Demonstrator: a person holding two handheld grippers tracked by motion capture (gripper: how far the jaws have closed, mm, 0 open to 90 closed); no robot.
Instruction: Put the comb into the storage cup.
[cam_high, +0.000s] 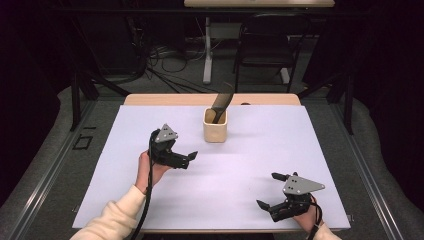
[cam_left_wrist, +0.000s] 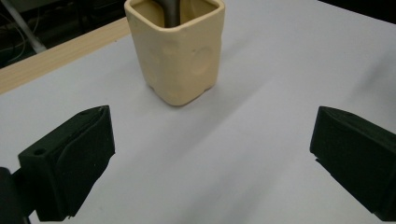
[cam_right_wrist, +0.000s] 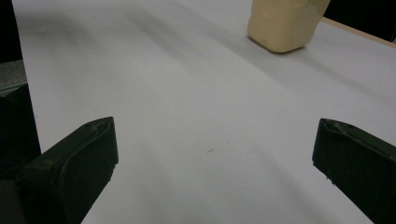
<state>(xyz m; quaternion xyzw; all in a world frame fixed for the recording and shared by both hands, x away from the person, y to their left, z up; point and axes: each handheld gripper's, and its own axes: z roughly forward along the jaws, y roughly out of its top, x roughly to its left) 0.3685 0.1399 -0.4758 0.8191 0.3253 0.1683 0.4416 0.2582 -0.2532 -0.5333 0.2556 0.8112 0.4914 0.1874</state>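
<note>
We are holding the left gripper (cam_high: 186, 159) and right gripper (cam_high: 272, 190) with jaws spread wide, gripping nothing. The cream square ceramic cup (cam_left_wrist: 178, 51) is standing just ahead of the left jaws, a dark utensil (cam_high: 220, 106) leaning inside. We are judging it rigid, smooth and breakable; opposite flat walls suit gripping.

no readable text, labels, or numbers

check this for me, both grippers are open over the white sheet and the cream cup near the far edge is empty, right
Not quite. The cream cup is not empty: a dark utensil stands in it, leaning out over the rim, as the high view shows. The rest holds: the left gripper and the right gripper are both open over the white sheet, and the cup sits near its far edge.
</note>
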